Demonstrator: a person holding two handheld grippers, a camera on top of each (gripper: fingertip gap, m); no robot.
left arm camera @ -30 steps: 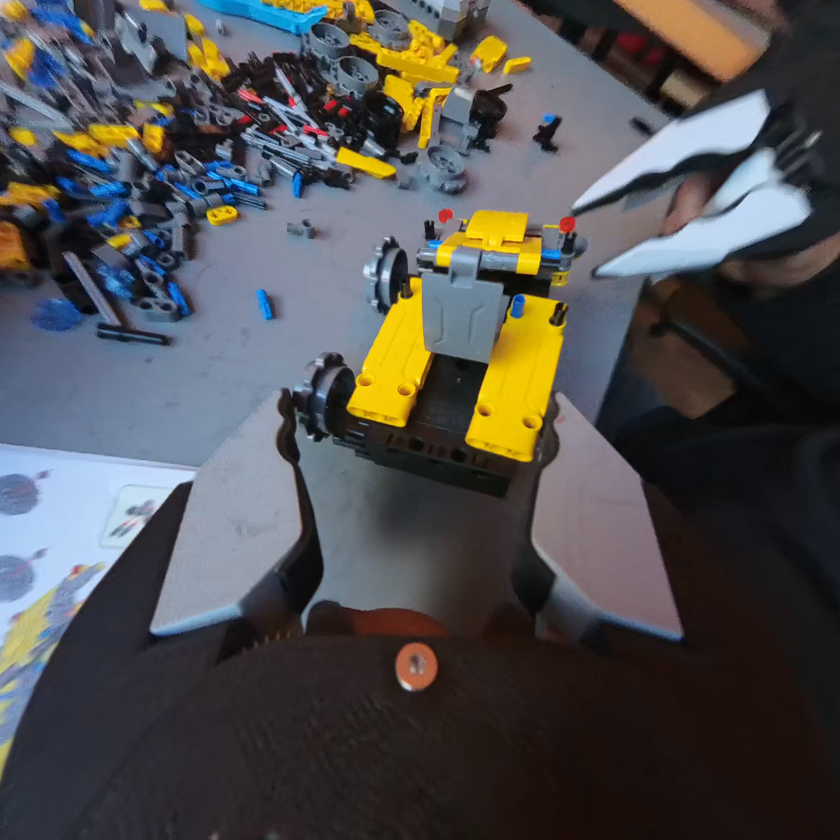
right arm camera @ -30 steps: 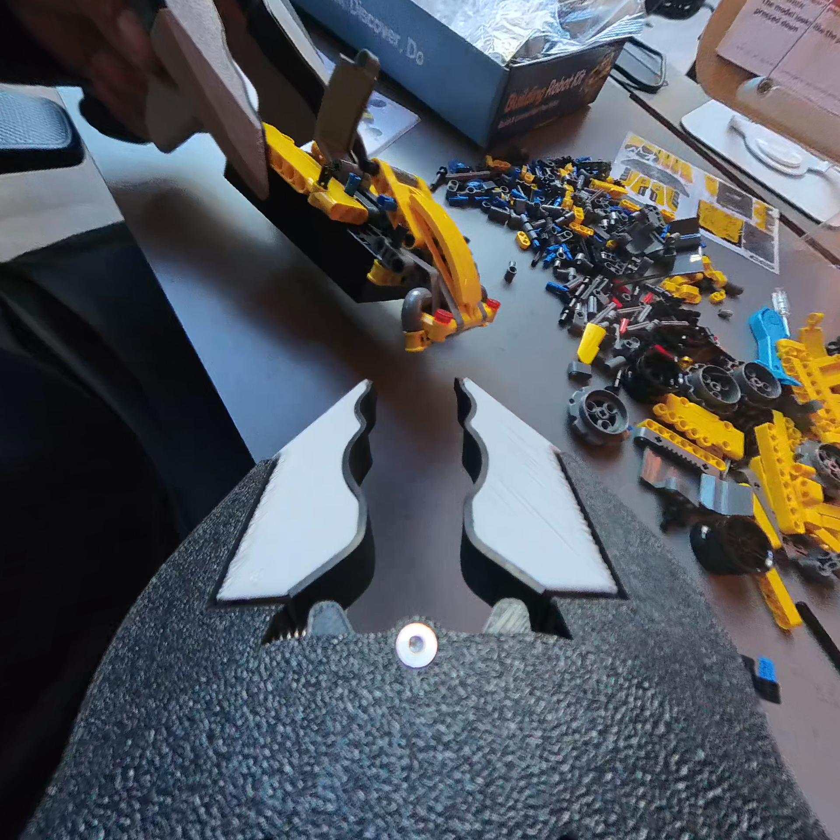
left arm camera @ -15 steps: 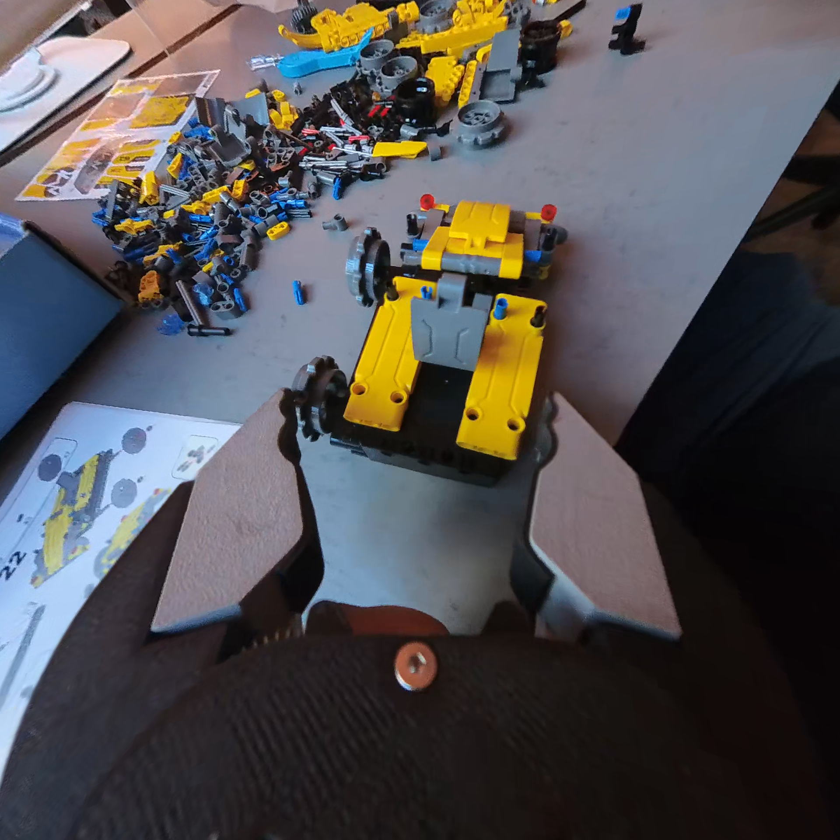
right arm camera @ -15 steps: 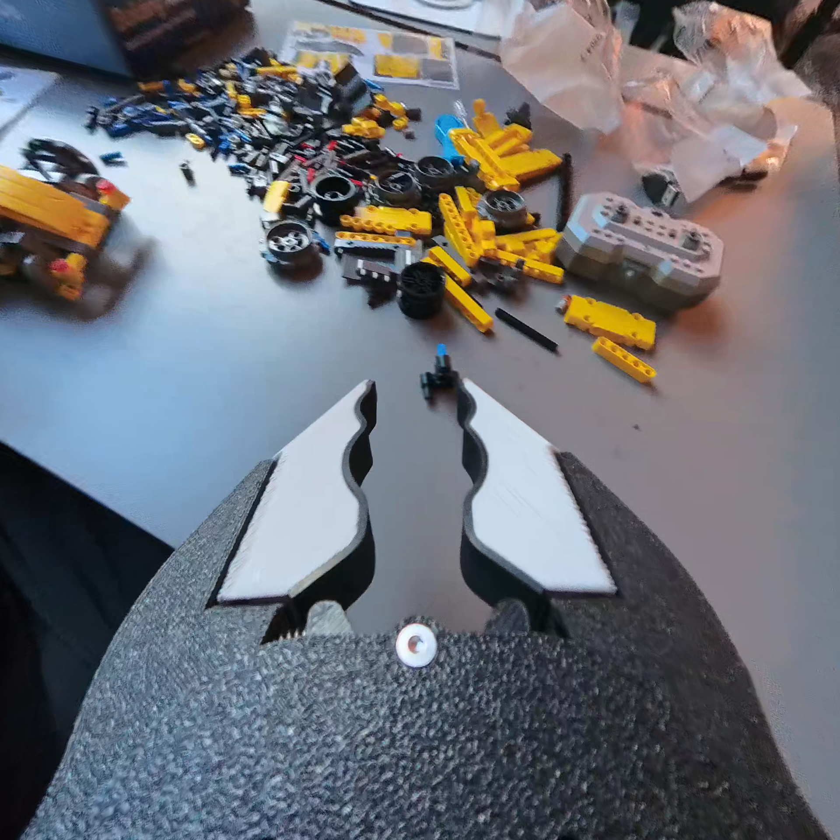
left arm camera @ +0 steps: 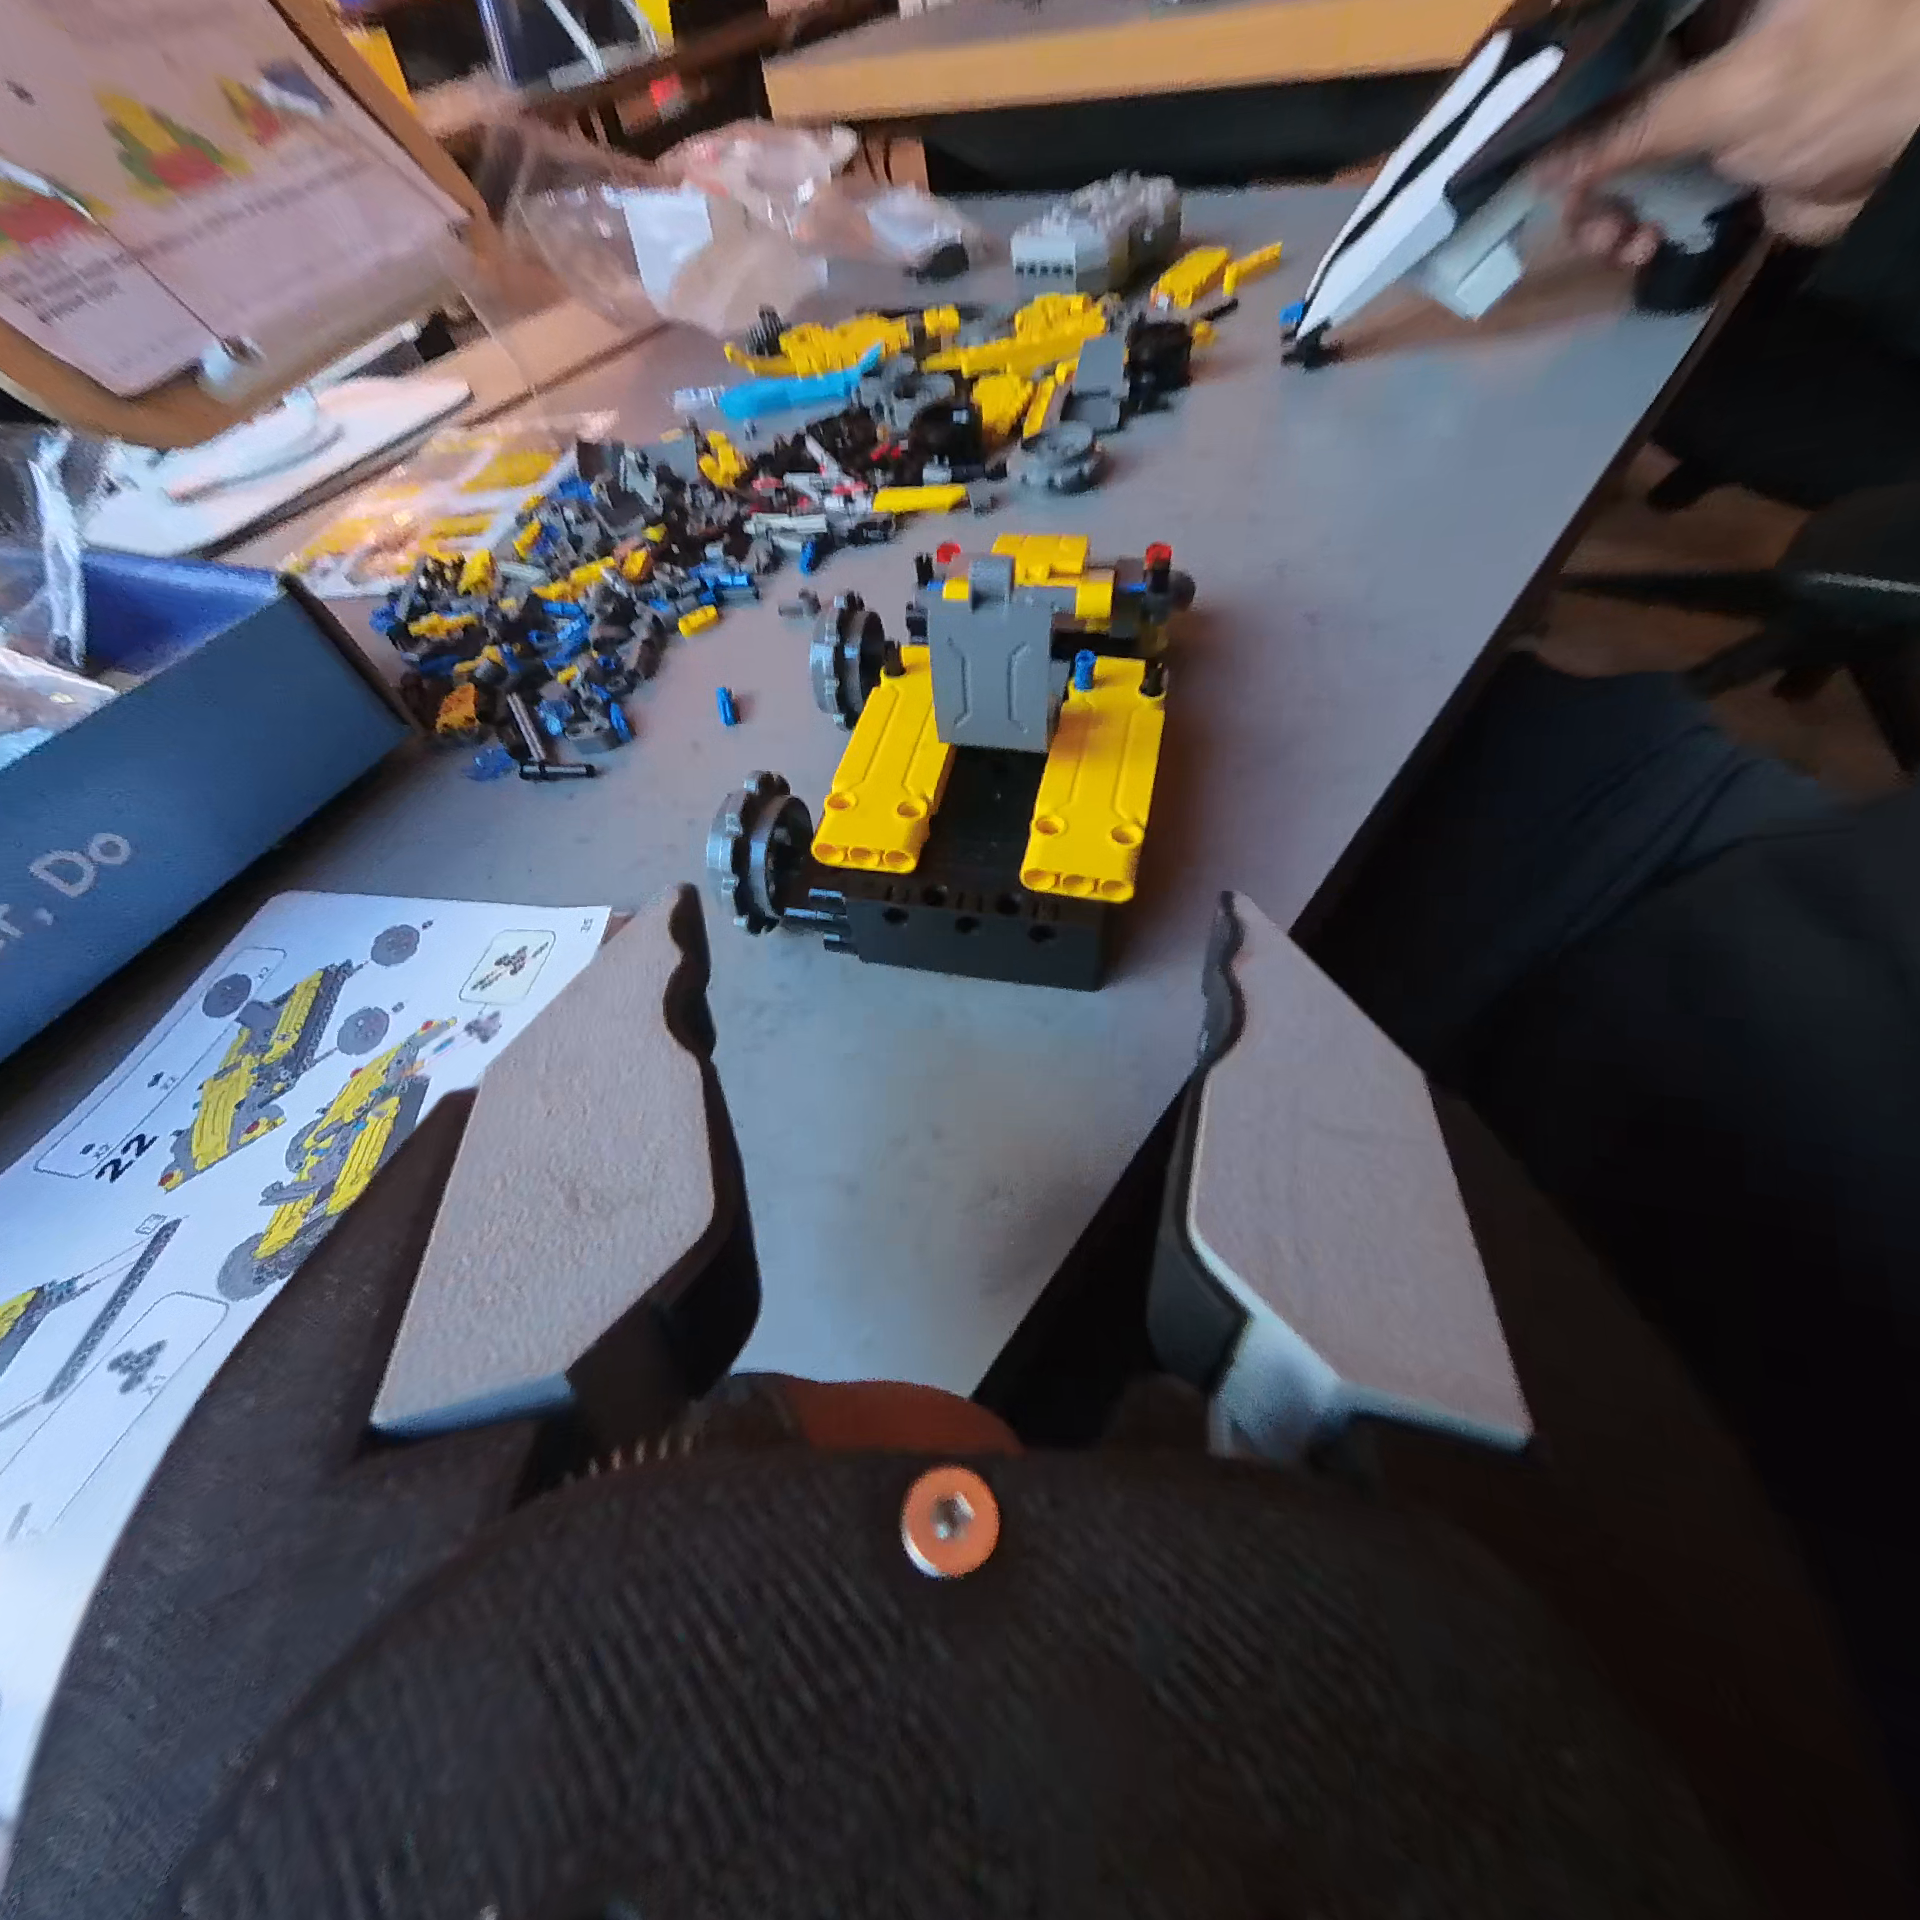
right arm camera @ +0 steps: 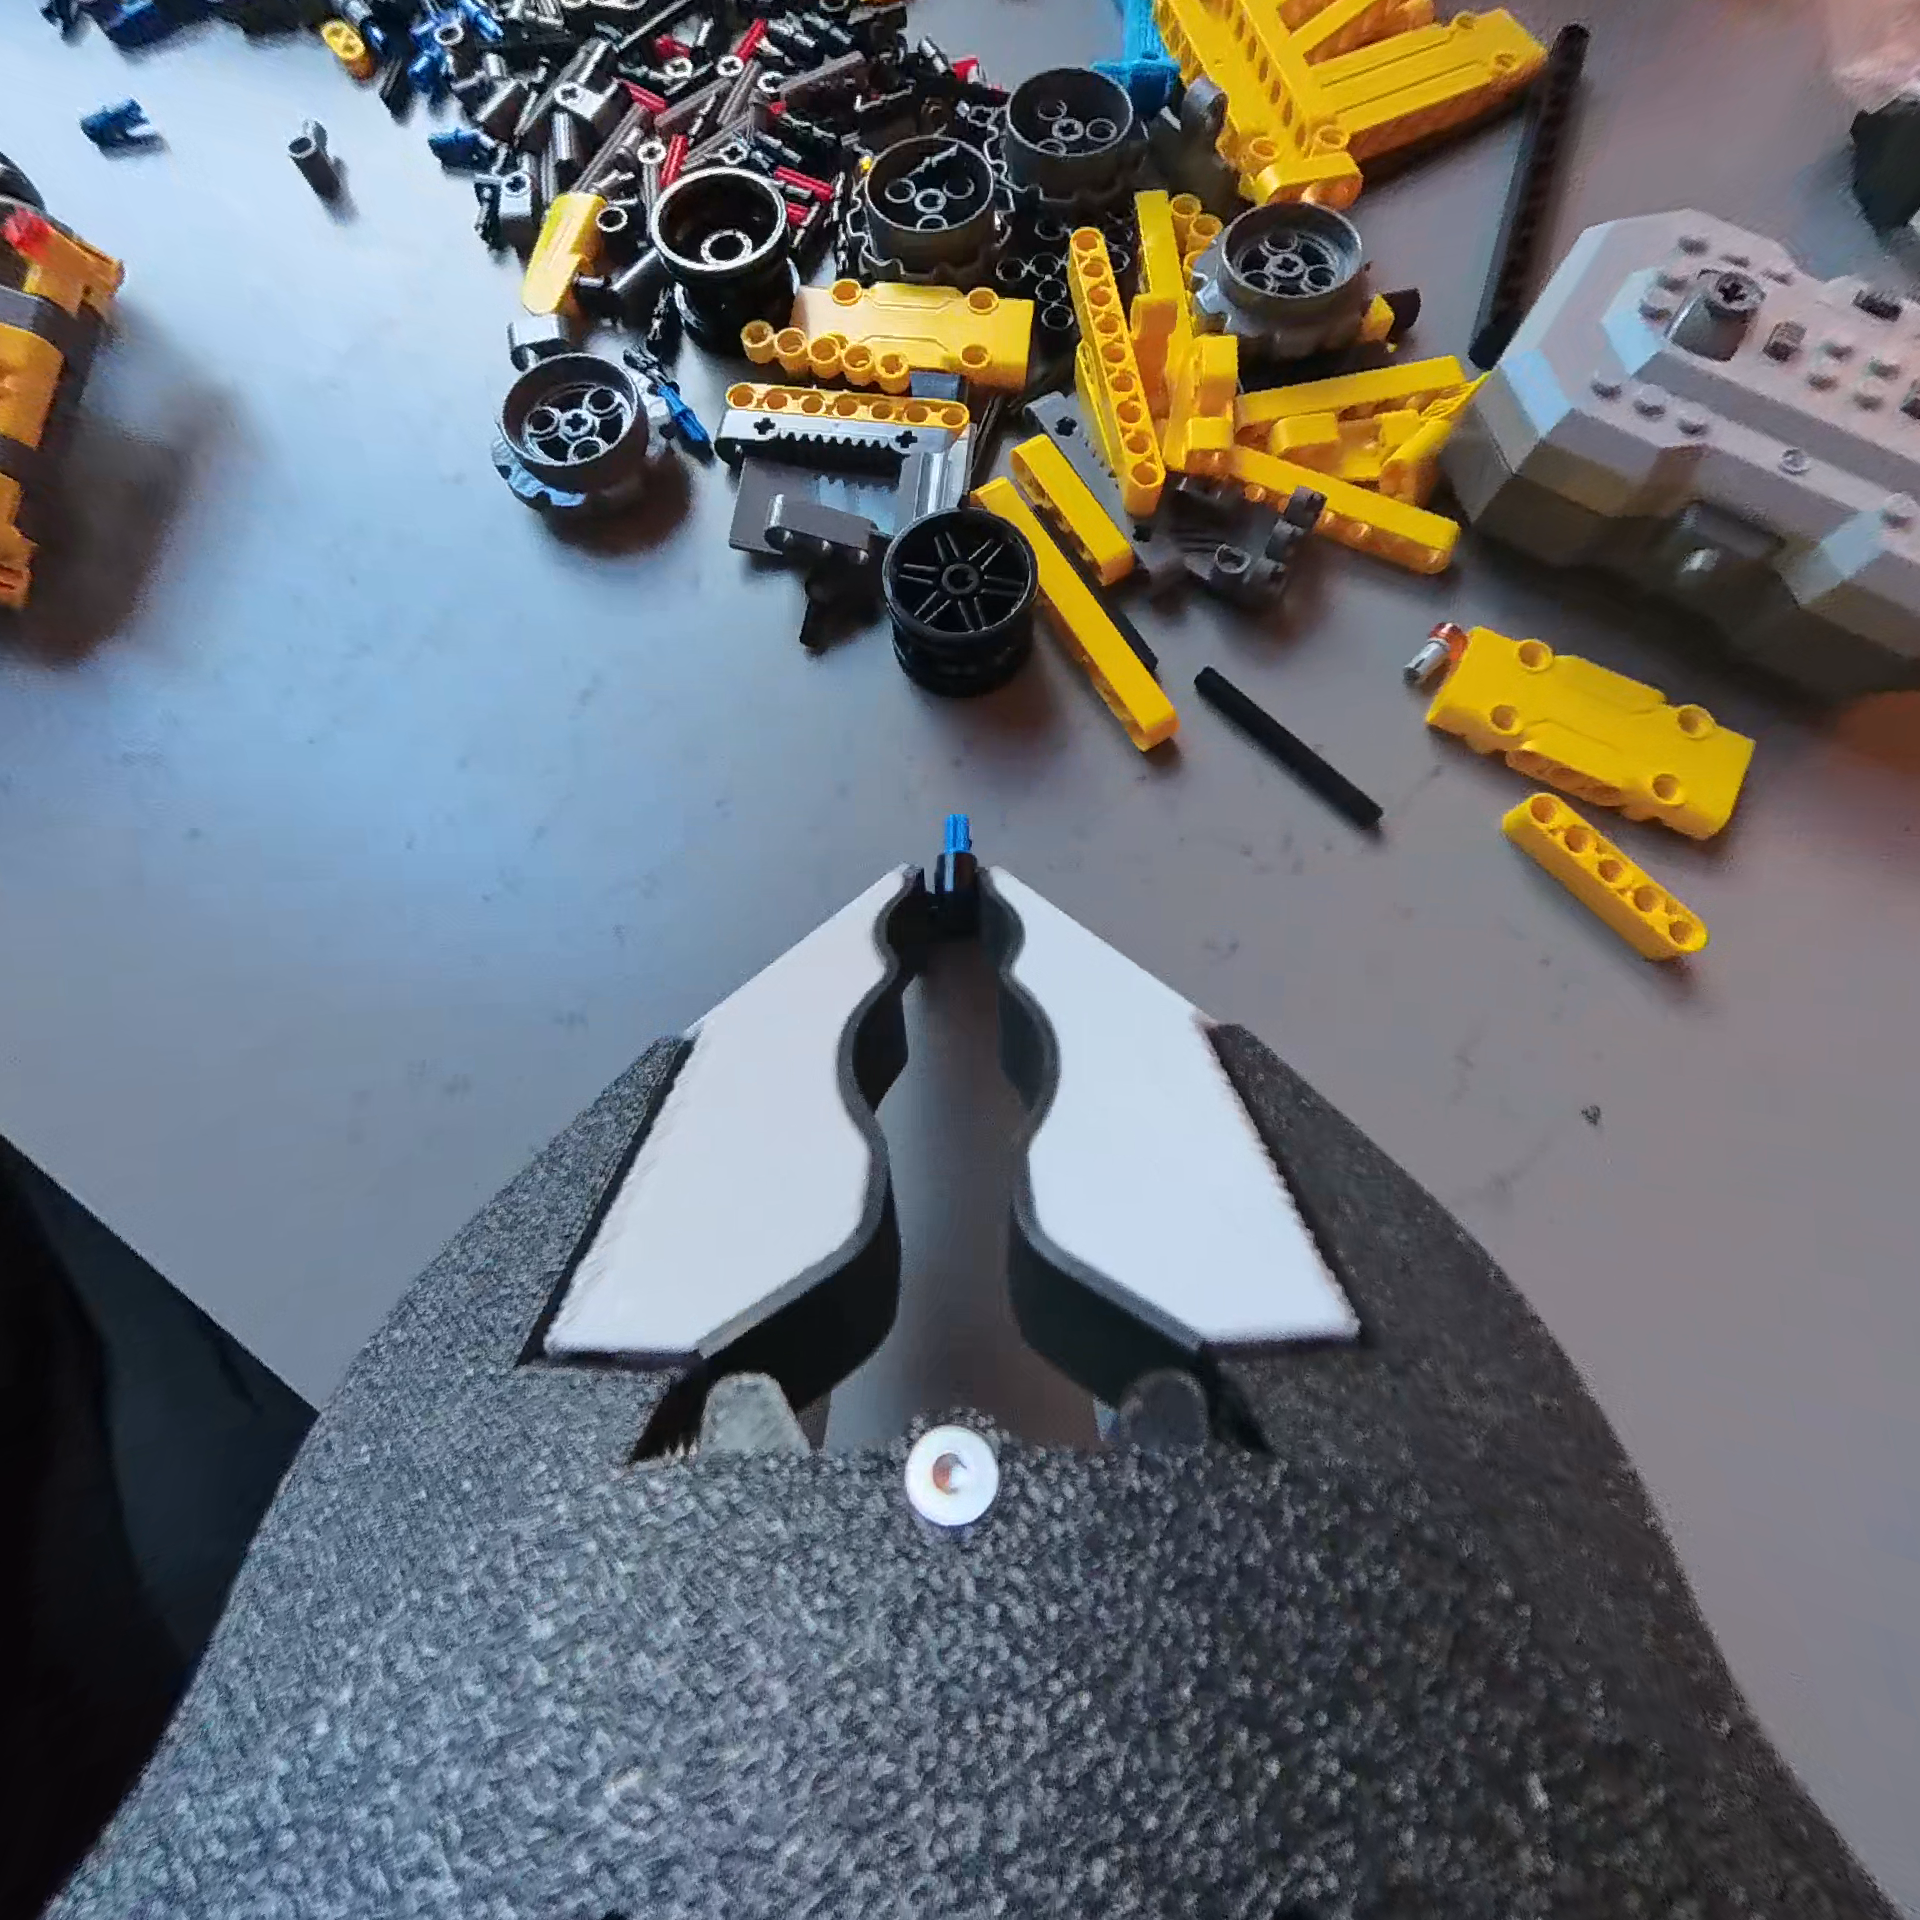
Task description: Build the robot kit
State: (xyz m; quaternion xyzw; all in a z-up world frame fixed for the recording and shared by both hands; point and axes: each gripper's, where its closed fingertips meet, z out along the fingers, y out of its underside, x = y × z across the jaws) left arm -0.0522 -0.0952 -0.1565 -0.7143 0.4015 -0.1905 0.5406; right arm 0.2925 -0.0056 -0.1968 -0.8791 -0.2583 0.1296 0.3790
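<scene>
A half-built yellow and black brick vehicle (left arm camera: 987, 769) with grey toothed wheels stands on the grey table (left arm camera: 914, 1122). My left gripper (left arm camera: 956, 935) is open and empty just behind it, not touching it. My right gripper (right arm camera: 948, 883) is shut on a small black and blue connector piece (right arm camera: 950, 871) at the table surface; it also shows far right in the left wrist view (left arm camera: 1382, 249), tips down on the table. An edge of the vehicle shows at the left of the right wrist view (right arm camera: 42, 343).
A pile of loose yellow, black and blue parts (right arm camera: 1039, 343) with wheels lies beyond my right gripper. A grey motor block (right arm camera: 1714, 436) sits at the right. An instruction booklet (left arm camera: 187, 1122) and a blue box (left arm camera: 156, 790) lie left. The table edge (left arm camera: 1455, 686) runs right. My hands' fingertips stand some 35 cm from each other. It is some 15 cm from my right tips to the grey motor block (right arm camera: 1714, 436). Look for it in the left wrist view (left arm camera: 1117, 217) too.
My left gripper let go of the vehicle, now standing on the table, and drew back. My right gripper swung to the parts pile, came down and shut on the small connector piece.
</scene>
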